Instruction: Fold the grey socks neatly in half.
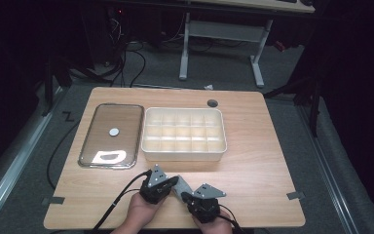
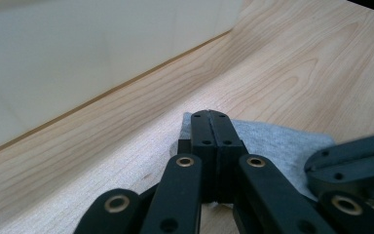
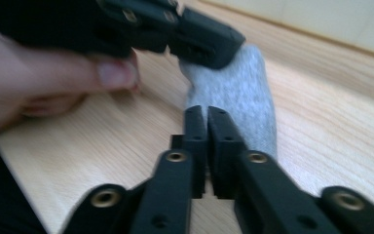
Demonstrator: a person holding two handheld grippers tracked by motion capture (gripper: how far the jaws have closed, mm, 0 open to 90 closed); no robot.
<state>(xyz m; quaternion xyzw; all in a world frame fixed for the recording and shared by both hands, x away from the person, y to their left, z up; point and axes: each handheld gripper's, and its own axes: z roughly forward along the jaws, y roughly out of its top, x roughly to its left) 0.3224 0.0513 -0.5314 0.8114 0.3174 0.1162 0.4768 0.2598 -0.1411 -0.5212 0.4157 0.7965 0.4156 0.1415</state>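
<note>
Grey cloth (image 3: 238, 92), a small folded piece that could be a sock, lies on the wooden table (image 1: 253, 165) near its front edge, at about 6 o'clock from the white divided tray (image 1: 183, 152). In the high view it sits between the two grippers (image 1: 177, 185).

The left gripper (image 2: 210, 115) has its jaws clenched together, with the cloth underneath and at their tip; it appears to pinch one end, though a true grasp cannot be confirmed. The right gripper (image 3: 205, 111) shows its jaws almost together with a thin slit between them, set over the other end of the cloth; whether they pinch fabric cannot be told.

Judging from this, the work is at its start: the cloth rests flat on the wood, nothing is lifted, and every compartment of the tray looks empty. The clear lid (image 1: 111, 135) lies off the tray at 9 o'clock from it, so the tray stands ready for filling.

Room to move is good. Bare wood stretches toward 3 o'clock, and a strip separates the cloth from the tray's near wall at 12 o'clock. The tight spots are the table's front edge at 6 o'clock and the two grippers standing close to each other.
</note>
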